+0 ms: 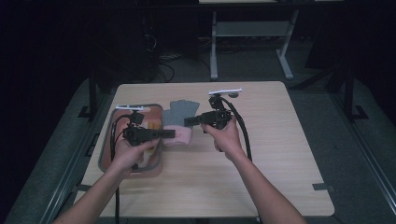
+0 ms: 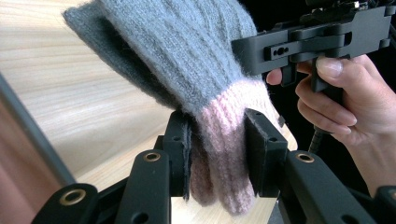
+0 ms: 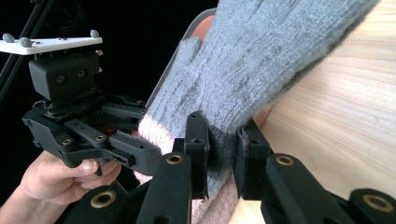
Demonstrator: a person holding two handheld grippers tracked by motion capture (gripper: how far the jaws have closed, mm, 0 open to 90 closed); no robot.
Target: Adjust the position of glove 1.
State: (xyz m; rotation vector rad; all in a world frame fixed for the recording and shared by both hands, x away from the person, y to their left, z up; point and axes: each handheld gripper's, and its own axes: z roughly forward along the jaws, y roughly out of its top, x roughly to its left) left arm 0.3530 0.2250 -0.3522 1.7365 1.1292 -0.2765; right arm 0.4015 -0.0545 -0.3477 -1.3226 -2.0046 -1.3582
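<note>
Glove (image 1: 181,122) is the workpiece: grey knit with a pink ribbed cuff, held up over the table (image 1: 261,154) between both grippers, just right of the tray (image 1: 105,154). Table is a light wood top, seen whole in the high view; a dark floor and a grey stand are visible beyond its far edge. Tray is grey-rimmed with a reddish inside, placed at the table's left side, and its rim is partly covered by the left forearm. In the high view the glove's grey part is seen spread toward the far side and the pink cuff lies nearer the person, beside the tray's right rim. Left gripper (image 2: 217,154) is clamped on the pink cuff; in the left gripper view the ribbed knit is squeezed between both pads and the cuff's end hangs below them. Right gripper (image 3: 222,151) is closed on the grey part of the glove just above the cuff; in the right gripper view grey knit is pinched in the narrow gap between its pads, and the fingers of the glove are seen stretching up and away over the wood. Both grippers are held close together, the jaws pointed toward each other. Whether the glove touches the table cannot be told.
</note>
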